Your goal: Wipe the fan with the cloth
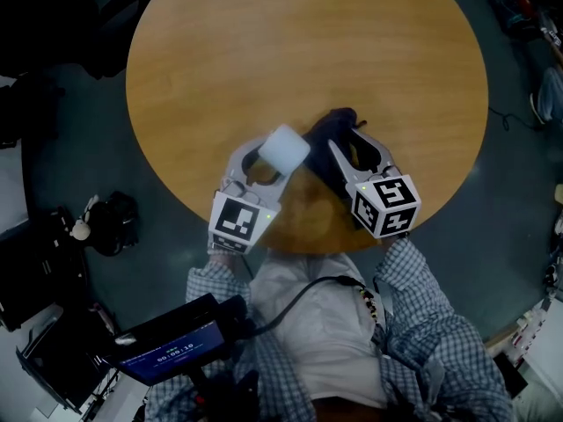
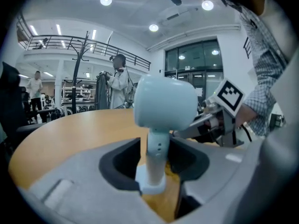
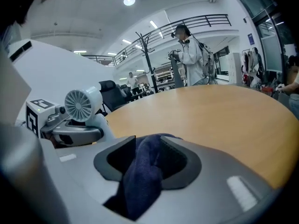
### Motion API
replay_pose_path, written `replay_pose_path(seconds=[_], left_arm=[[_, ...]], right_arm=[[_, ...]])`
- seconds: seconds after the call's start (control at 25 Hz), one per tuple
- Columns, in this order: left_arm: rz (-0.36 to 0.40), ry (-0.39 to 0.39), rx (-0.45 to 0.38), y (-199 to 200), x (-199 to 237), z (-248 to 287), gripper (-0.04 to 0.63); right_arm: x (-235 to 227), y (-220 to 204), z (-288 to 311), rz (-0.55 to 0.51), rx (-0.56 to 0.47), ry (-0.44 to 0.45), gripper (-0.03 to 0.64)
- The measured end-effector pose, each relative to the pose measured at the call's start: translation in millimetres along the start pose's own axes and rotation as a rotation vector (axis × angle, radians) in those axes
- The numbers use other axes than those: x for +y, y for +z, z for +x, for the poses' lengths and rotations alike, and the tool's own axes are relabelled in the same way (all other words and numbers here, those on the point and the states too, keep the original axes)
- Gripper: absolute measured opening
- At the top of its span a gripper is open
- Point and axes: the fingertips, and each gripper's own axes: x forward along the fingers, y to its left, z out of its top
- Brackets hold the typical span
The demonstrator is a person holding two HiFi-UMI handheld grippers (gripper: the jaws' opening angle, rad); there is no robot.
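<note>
Jaws spread on my left gripper (image 1: 264, 161) round the fan (image 1: 283, 148) stem, on my right gripper (image 1: 356, 148) round the cloth (image 1: 331, 130) at 3 o'clock; unclamped, either may slip.

We see a large open hall, probably a lab or a shared work space. An upper gallery with a railing (image 2: 70, 43) runs along the wall, and round ceiling lights (image 2: 106, 0) shine above tall glass windows (image 2: 194, 64). A round wooden table (image 1: 220, 60) stands on a dark floor (image 1: 79, 148) with cables (image 1: 503, 117). A person (image 3: 189, 55) stands behind it, near a coat stand (image 2: 77, 78).
</note>
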Motion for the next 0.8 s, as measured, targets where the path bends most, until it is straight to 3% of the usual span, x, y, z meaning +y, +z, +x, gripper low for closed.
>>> replay_pose_path(seconds=[0.2, 0.4, 0.64, 0.8], left_arm=[[0.003, 0.007, 0.025, -10.0, 3.8, -8.2, 0.173], [-0.047, 0.045, 0.014, -13.0, 3.9, -26.7, 0.17], [-0.063, 0.082, -0.014, 6.5, 9.1, -55.2, 0.104], [-0.011, 0.111, -0.013, 23.5, 10.4, -73.5, 0.038]], right_arm=[[-5.2, 16.4, -8.4, 0.022, -0.054, -0.022, 0.161], [-8.6, 18.7, -26.5, 0.065, -0.076, -0.06, 0.112], [-1.0, 31.0, -55.4, 0.09, -0.114, -0.097, 0.008], [16.0, 41.3, -70.7, 0.063, -0.124, -0.081, 0.003]])
